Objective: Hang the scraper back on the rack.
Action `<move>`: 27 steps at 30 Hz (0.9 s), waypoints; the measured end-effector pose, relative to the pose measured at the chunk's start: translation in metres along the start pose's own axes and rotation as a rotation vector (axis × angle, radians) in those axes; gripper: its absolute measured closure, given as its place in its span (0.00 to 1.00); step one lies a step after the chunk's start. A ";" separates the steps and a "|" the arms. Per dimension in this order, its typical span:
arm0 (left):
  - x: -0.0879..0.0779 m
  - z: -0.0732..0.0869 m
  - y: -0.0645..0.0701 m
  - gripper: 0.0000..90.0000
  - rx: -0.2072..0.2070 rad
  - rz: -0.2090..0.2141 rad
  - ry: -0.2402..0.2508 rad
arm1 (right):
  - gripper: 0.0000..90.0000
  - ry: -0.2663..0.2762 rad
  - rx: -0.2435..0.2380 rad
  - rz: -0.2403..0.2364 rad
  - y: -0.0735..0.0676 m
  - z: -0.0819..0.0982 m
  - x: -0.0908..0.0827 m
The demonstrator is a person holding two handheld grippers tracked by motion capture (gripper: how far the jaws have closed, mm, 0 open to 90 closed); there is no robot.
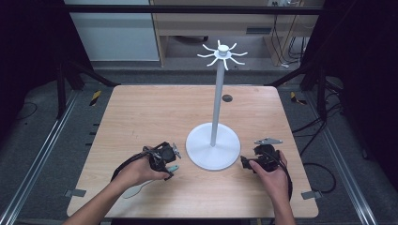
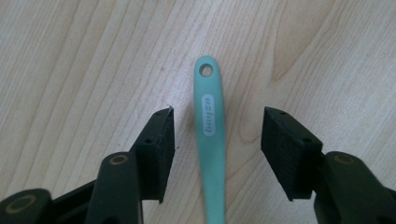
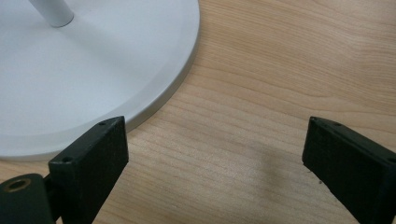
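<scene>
Teal plastic utensil handle [image 2: 209, 140] flat on the wooden desk [image 1: 141, 112], between the half-open left claw [image 2: 217, 140], untouched; risk: thin handle skids sideways if one pad lands first; right claw [image 3: 215, 158] wide, empty.

left tool [image 2: 217, 154]: jaws half apart | right tool [image 3: 215, 172]: jaws wide

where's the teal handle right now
In the left gripper view, the teal handle lies flat on the wooden table, between the left gripper's open jaws, untouched.
</scene>
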State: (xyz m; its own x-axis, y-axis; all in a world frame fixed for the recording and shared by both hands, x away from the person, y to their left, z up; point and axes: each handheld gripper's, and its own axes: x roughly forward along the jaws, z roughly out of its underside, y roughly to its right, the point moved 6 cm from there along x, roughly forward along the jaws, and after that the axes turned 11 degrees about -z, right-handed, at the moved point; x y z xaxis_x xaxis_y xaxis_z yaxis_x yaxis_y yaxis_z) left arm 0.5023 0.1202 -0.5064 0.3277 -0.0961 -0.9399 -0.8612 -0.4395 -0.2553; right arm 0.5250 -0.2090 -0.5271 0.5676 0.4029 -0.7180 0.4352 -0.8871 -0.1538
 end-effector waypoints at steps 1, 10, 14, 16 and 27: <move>0.001 0.000 0.000 0.52 -0.006 0.005 -0.005 | 0.08 0.001 -0.002 -0.001 0.000 0.000 0.000; 0.008 -0.003 -0.002 0.61 -0.025 0.025 -0.036 | 0.08 0.001 -0.004 0.000 0.000 0.000 0.000; 0.011 -0.003 -0.002 0.65 -0.025 0.036 -0.050 | 0.08 0.001 -0.004 -0.001 0.000 0.000 0.000; 0.012 -0.003 -0.002 0.66 -0.024 0.037 -0.053 | 0.08 0.000 -0.002 0.000 0.000 0.000 0.000; 0.016 -0.005 -0.005 0.73 -0.031 0.034 -0.062 | 0.08 0.002 -0.005 -0.003 0.001 0.000 0.000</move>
State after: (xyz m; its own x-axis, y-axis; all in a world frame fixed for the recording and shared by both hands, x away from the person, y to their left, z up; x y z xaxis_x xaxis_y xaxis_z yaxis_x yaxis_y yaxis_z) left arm 0.5137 0.1162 -0.5192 0.2730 -0.0567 -0.9603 -0.8587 -0.4643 -0.2167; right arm 0.5252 -0.2095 -0.5269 0.5676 0.4061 -0.7162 0.4407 -0.8846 -0.1524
